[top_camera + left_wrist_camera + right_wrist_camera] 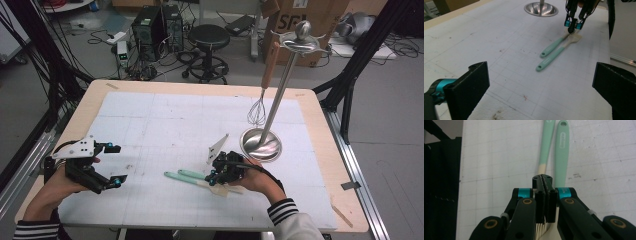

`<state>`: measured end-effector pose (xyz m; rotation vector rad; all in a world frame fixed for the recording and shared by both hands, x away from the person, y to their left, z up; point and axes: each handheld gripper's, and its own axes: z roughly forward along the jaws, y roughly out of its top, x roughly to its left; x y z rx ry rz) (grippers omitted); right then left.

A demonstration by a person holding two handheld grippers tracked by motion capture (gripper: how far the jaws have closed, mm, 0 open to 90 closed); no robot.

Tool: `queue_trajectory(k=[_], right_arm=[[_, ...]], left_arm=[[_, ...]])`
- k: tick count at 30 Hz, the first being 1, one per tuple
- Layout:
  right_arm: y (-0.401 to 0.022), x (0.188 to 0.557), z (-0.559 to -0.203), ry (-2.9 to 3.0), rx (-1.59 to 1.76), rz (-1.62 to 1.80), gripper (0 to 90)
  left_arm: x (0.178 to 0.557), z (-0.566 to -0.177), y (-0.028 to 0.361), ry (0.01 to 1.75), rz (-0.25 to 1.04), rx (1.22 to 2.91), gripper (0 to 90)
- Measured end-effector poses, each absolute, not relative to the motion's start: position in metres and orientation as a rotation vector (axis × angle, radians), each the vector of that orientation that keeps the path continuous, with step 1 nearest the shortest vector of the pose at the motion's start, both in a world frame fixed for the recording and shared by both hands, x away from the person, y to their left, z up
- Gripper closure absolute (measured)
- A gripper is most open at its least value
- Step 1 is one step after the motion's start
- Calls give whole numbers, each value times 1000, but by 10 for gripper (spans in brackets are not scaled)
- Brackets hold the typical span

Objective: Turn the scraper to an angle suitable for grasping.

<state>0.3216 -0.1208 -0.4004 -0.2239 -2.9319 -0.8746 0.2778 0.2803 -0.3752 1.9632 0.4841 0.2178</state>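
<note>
right claw (573, 25) down at the pale heads of two mint-handled utensils, a silicone brush (545, 142) and a spatula (561, 150), lying side by side on the white gridded surface (150, 130). jaws pressed together, looks like nothing actually gripped yet, tips just over the brush head. left claw (114, 165) parked near the surface's left edge, wide open and empty. whisk (257, 111) hanging off a steel stand (261, 142) just past the utensils.

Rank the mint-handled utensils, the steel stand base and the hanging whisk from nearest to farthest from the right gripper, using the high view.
1. Mint-handled utensils, just left of the right gripper.
2. Steel stand base, beyond it, to the right.
3. Whisk, hanging farther back.
</note>
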Motion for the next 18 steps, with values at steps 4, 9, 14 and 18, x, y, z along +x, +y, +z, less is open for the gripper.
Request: queue_trajectory(k=[4, 9, 14, 18], right_arm=[[-120, 323, -404, -2933, -261, -827, 889], [-119, 324, -407, -2946, -268, -804, 889], [-118, 325, -410, -2971, -243, -757, 889], [-119, 325, -413, -2998, -257, -710, 889]], left_arm=[[278, -375, 280, 484, 215, 1959, 17], [277, -375, 280, 481, 215, 1960, 16], [277, -374, 279, 476, 218, 1960, 17], [276, -374, 279, 479, 216, 1962, 17]])
